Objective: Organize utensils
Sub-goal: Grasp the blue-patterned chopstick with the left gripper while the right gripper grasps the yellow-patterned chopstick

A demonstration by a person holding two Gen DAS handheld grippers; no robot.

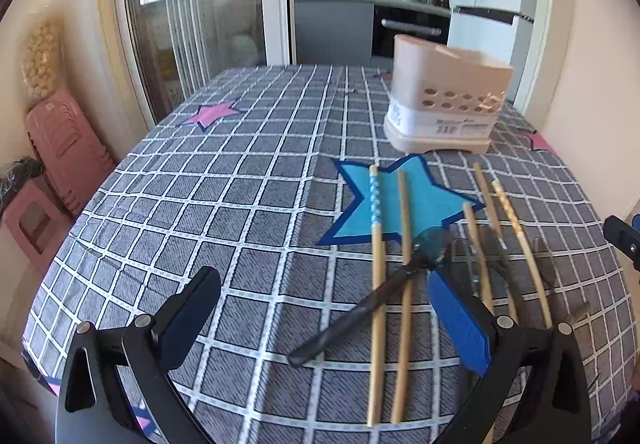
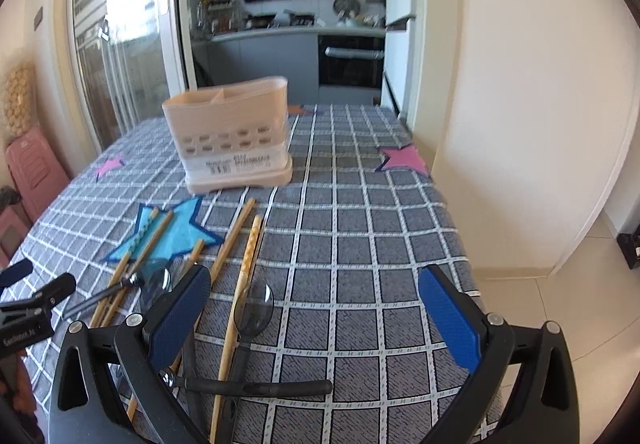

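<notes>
Nearest the lens, the right gripper stands with its claws spread wide and holding nothing; the left gripper is likewise spread and empty. Directly beneath the right claw, toward its left finger, lie a clear-bowled spoon with a dark handle and a black-handled utensil lying crosswise, over a patterned chopstick. Between the left claw's fingers, close to its right finger, a second dark-handled spoon rests diagonally across two chopsticks. Further chopsticks fan out beyond that right finger, with more dark utensils among them, too hidden to identify. All lie loose on the checked tablecloth. Ahead of both claws, well apart from the pile, stands the beige perforated utensil holder, upright and apparently empty. Judgement: the chopsticks are light, stiff and thin, and likely to roll or slip; each is best pinched at mid-length, one at a time. The spoons appear to be plastic and light; grip the handle, not the smooth bowl. Overlapping pieces may drag neighbours when lifted.
</notes>
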